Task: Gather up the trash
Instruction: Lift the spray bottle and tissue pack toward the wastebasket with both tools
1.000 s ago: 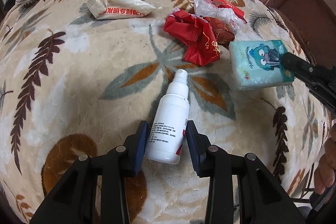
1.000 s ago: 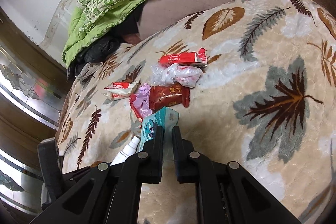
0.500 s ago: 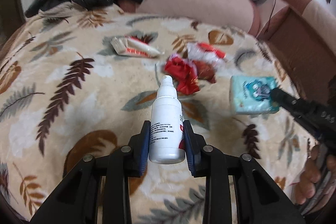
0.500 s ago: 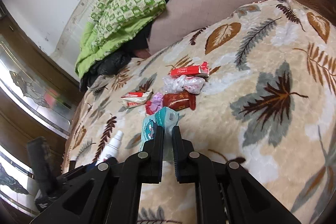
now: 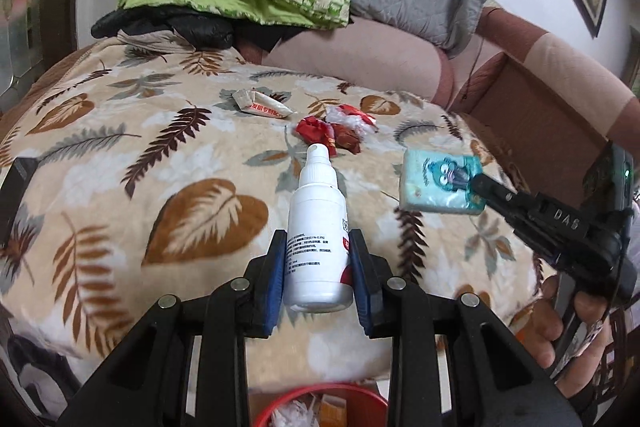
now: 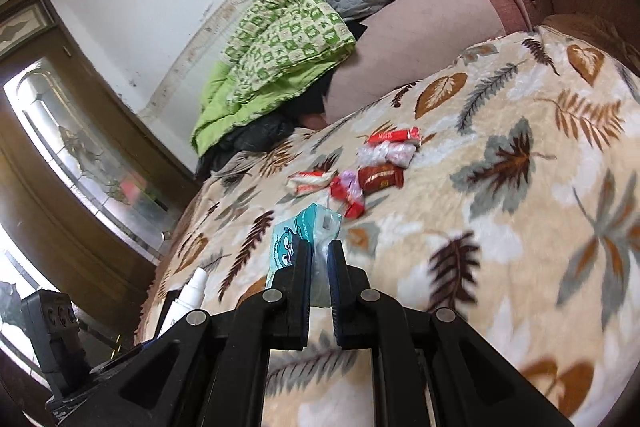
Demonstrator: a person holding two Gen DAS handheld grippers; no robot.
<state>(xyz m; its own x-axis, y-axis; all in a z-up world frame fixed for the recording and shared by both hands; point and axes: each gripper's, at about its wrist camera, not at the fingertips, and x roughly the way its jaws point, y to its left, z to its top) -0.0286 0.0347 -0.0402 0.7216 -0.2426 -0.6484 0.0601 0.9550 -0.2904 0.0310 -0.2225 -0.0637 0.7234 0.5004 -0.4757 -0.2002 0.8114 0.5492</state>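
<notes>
**Both tools loaded above the leaf-print blanket**

From the left wrist camera, the left tool (image 5: 318, 267) is closed snugly on a white spray bottle (image 5: 316, 227), its blue pads pressed against the bottle's lower sides, nozzle pointing away toward the sofa. The bottle hangs over the near edge of the leaf-print blanket (image 5: 120, 187). Directly beneath, at the bottom of the frame, the rim of a red bin (image 5: 320, 403) shows, with crumpled paper inside. Off to the right, the right tool (image 5: 480, 187) comes in from the side and grips one end of a teal tissue pack (image 5: 436, 183) (a cartoon face printed on it), held just above the blanket. Farther back on the blanket lie red wrappers (image 5: 320, 133), a clear crumpled wrapper (image 5: 352, 119) beside them, and a white sachet (image 5: 260, 105) a little apart to the left.

From the right wrist camera, the right tool (image 6: 318, 259) has its fingers nearly together, pinching the tissue pack (image 6: 304, 231) by its plastic end. The spray bottle (image 6: 188, 299) is visible low at the left. Beyond the pack, the wrappers (image 6: 360, 183) cluster on the blanket (image 6: 520, 227), with a green quilt (image 6: 280, 47) heaped against the sofa behind.
</notes>
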